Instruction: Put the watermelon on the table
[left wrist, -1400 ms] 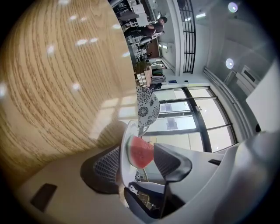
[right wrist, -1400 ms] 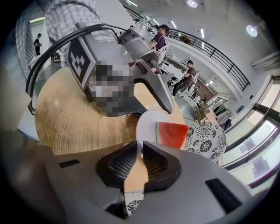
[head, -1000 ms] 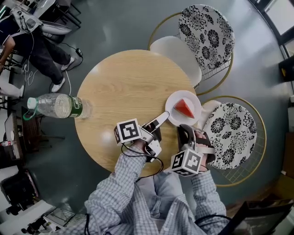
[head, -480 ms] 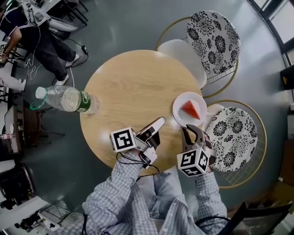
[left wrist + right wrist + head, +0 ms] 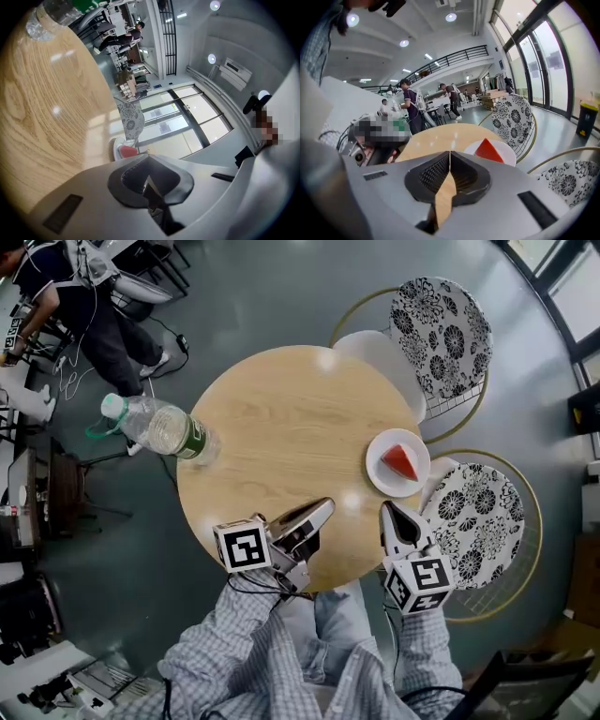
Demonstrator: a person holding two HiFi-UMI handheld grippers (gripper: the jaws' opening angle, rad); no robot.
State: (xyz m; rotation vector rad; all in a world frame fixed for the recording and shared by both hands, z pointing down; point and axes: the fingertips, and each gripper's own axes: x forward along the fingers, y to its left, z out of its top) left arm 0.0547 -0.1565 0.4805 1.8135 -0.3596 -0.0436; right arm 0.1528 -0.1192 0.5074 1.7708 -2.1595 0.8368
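Observation:
A red watermelon wedge (image 5: 400, 462) lies on a small white plate (image 5: 379, 474) at the right edge of the round wooden table (image 5: 281, 418). My left gripper (image 5: 322, 509) hovers over the table's near edge, left of the plate, shut with nothing in it. The right gripper (image 5: 389, 513) is just below the plate, off the table's rim, also shut and empty. In the left gripper view the left gripper (image 5: 147, 164) points across the tabletop at the wedge (image 5: 127, 151). Past the right gripper (image 5: 450, 154), the right gripper view shows the wedge (image 5: 488, 150) on its plate (image 5: 508, 154).
A plastic water bottle (image 5: 161, 427) with a green label stands at the table's left edge. Two chairs with flowered cushions, one far right (image 5: 439, 324) and one near right (image 5: 478, 512), stand against the table. A seated person (image 5: 94, 324) is at the upper left.
Both grippers have drawn back from the plate toward me and risen. The left jaws went from open to shut. The right gripper rolled. The plate with the wedge stays on the table.

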